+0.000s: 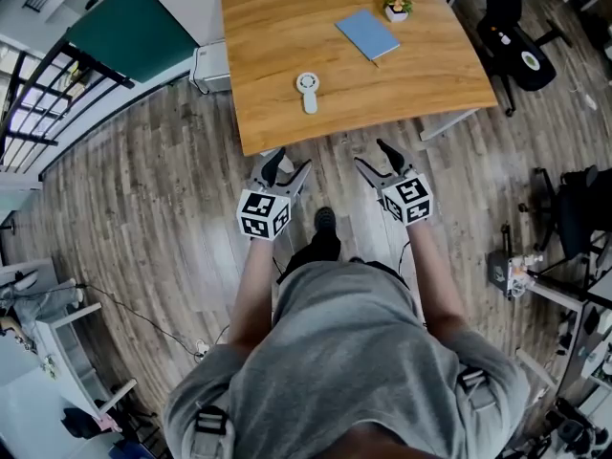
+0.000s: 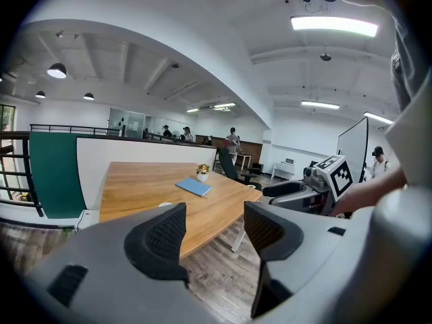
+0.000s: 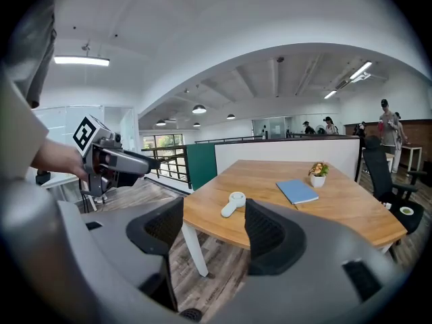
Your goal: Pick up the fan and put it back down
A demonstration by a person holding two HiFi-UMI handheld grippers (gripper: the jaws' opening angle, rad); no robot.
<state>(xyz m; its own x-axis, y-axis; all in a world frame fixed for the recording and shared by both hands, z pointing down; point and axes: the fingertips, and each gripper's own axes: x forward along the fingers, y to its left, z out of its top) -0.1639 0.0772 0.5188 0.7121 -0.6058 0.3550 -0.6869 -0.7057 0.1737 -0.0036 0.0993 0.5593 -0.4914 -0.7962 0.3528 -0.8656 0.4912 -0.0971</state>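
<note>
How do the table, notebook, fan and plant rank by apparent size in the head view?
1. Table
2. Notebook
3. Fan and plant: these look about alike, so I won't rank them.

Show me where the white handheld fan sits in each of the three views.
Head view: the fan lies near the front edge of the table, left of centre.
Left gripper view: only a sliver of the fan peeks over the left-hand jaw.
Right gripper view: the fan lies near the table's close corner, just above the gap between the jaws.
Shared landmark: the blue notebook, farther along the tabletop.
</note>
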